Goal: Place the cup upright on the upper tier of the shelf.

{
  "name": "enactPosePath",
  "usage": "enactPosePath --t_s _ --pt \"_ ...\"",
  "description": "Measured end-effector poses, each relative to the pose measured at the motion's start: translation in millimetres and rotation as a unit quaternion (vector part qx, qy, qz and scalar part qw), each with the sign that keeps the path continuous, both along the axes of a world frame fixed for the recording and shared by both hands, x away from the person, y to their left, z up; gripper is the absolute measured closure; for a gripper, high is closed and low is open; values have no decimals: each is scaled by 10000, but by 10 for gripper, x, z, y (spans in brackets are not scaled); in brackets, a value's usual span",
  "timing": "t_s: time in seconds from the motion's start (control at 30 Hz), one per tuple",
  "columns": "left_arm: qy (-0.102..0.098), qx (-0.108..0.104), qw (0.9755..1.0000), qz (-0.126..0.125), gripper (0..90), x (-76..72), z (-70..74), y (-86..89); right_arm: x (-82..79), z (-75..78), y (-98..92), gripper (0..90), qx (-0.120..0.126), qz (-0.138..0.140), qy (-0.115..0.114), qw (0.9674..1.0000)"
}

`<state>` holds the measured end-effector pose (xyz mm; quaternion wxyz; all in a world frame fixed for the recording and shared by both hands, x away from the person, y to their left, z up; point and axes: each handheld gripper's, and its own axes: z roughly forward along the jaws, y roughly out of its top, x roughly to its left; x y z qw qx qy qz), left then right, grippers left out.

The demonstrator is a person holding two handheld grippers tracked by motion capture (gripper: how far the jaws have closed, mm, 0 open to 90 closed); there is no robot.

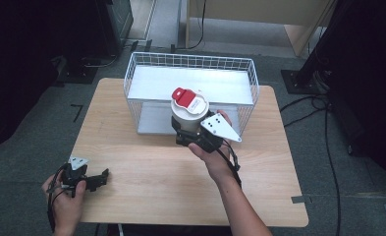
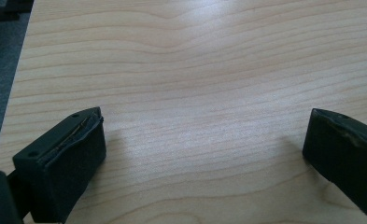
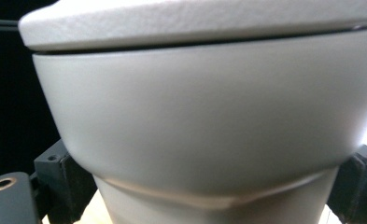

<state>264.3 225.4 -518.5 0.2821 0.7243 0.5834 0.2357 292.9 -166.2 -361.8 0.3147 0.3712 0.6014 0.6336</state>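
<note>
Right gripper [image 1: 193, 133] clamped on the lower body of a white lidded cup [image 1: 188, 109], red-and-white label on the lid. Cup held upright above the table's [image 1: 146, 177] middle, just in front of the wire basket [image 1: 146, 61] at the far edge. Judgement: cup likely bound for the basket; raise it clear of the near rim and keep it level. Left gripper [image 1: 98, 179] at near left corner, jaws apart, empty.

A lab: black equipment stands [image 1: 323, 54], floor cables [image 1: 328, 147].
</note>
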Motion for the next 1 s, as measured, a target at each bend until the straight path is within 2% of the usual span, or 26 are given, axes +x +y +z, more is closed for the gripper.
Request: enactPosePath --t_s 0.27,0.53,0.67,1.0 --pt "1 -3 10000 1 0 0 0 0 101 172 -54 78 -57 -160 -122 9998" --pt "1 -3 10000 2 0 0 0 0 206 286 -93 79 9 -263 -137 9996" --pt "1 -1 10000 -2 0 0 0 0 253 323 -98 79 -41 -317 -150 9994" --pt "1 -5 10000 -4 0 0 1 1 491 423 -118 79 -68 -516 -121 9986"
